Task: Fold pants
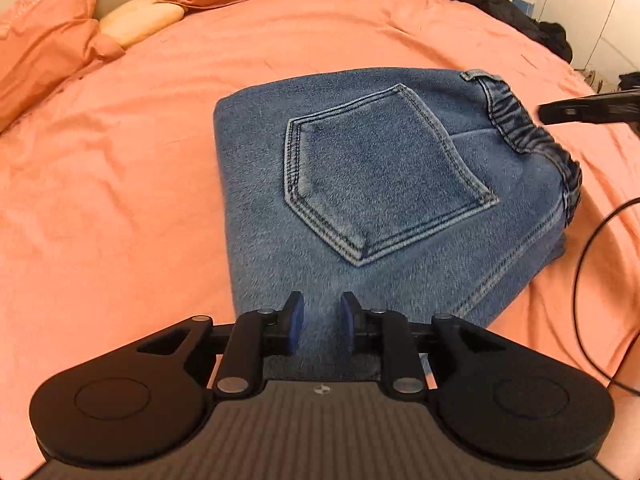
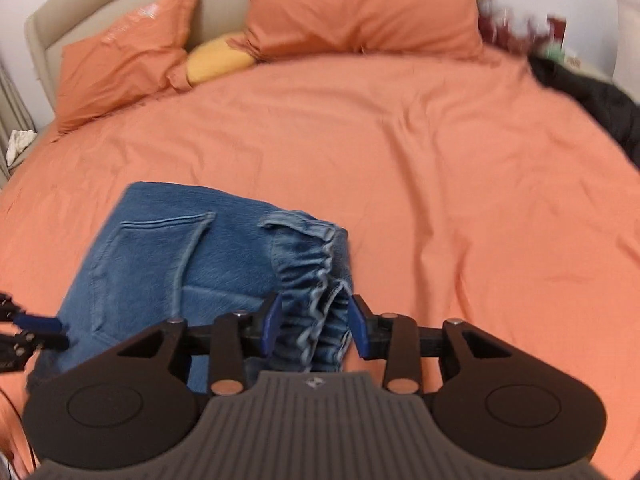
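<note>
Blue denim pants (image 1: 380,184) lie folded into a compact stack on the orange bed, back pocket up, elastic waistband at the right. My left gripper (image 1: 321,312) is open, its blue pads just over the near edge of the stack, holding nothing. My right gripper (image 2: 314,314) is open with the gathered waistband (image 2: 316,280) lying between its pads, not pinched. The pants also show in the right wrist view (image 2: 168,264). The right gripper's finger shows at the right edge of the left wrist view (image 1: 580,110); the left gripper shows at the left edge of the right wrist view (image 2: 28,330).
The orange bedsheet (image 1: 120,184) spreads all around the pants. Orange pillows (image 2: 352,8) and a yellow cushion (image 2: 218,58) lie at the headboard. Dark clothing (image 1: 504,12) sits at the far right edge of the bed. A black cable (image 1: 580,280) loops at the right.
</note>
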{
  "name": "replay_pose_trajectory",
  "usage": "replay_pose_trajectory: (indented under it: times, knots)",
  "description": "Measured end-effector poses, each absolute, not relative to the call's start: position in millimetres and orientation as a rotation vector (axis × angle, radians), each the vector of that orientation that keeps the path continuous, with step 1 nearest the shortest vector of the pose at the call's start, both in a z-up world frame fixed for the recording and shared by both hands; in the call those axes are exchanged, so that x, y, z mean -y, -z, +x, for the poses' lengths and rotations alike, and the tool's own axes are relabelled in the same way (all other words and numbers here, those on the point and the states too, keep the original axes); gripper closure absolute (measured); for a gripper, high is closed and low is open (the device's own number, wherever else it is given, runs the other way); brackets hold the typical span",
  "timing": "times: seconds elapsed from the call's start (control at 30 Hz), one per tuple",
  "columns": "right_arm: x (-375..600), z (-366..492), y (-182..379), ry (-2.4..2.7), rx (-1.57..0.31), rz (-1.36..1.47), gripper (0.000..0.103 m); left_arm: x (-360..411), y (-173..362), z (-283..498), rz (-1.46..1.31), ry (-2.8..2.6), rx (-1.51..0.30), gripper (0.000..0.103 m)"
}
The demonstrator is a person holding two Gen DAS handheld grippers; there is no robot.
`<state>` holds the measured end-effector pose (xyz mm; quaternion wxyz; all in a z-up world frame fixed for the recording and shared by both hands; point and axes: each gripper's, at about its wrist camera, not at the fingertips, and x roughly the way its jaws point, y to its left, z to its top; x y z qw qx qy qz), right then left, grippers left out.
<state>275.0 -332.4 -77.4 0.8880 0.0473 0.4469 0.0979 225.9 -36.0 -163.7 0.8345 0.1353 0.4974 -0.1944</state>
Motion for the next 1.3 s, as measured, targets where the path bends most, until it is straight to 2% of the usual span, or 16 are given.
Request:
replay_pose_trajectory:
  times: [0.2,0.5,0.63,0.83,0.9,0.93,0.97,1.0,1.03,1.1,1.17,1.23,1.3]
  knots:
    - [290.8,223.0,64.9,-0.249,-0.773,-0.051,0.070,41.9,159.3,215.5,0.335,0.372,-1.057,0.075]
    - [272.3,217.3,118.4,-0.173,-0.849,-0.146,0.075,39.4,163.5,208.9,0.352,0.368,-1.070,0.074]
    - [278.4,221.0,133.0,-0.155,-0.887,-0.091,0.076,36.9,170.3,214.5,0.325,0.376,-1.106,0.074]
    - [283.0,230.3,127.0,-0.178,-0.929,-0.074,0.076,31.9,172.1,227.5,0.249,0.364,-1.139,0.074]
    - [287.9,231.9,115.7,-0.200,-0.924,-0.050,0.074,27.5,161.3,228.4,0.234,0.383,-1.122,0.070]
    - [293.7,231.2,109.6,-0.218,-0.915,-0.011,0.069,22.8,155.3,228.7,0.214,0.398,-1.109,0.065]
    - [301.9,231.7,104.0,-0.233,-0.913,0.051,0.058,17.5,150.3,229.5,0.190,0.410,-1.099,0.056]
    - [310.9,232.3,100.0,-0.234,-0.912,0.120,0.050,11.4,145.0,231.2,0.163,0.412,-1.087,0.052]
    - [320.4,234.0,97.3,-0.225,-0.914,0.188,0.034,5.7,140.3,234.4,0.142,0.409,-1.076,0.047]
    - [339.9,242.4,97.2,-0.212,-0.930,0.313,0.031,-5.1,133.3,244.4,0.109,0.400,-1.054,0.044]
    - [356.5,252.7,102.8,-0.188,-0.959,0.417,0.030,-15.5,130.9,260.7,0.059,0.370,-1.051,0.035]
    - [370.2,264.4,117.0,-0.175,-1.002,0.498,0.029,-24.3,135.8,277.7,-0.012,0.356,-1.065,0.031]
    - [380.2,273.1,135.9,-0.161,-1.050,0.572,0.029,-27.6,146.9,292.2,-0.081,0.359,-1.093,0.029]
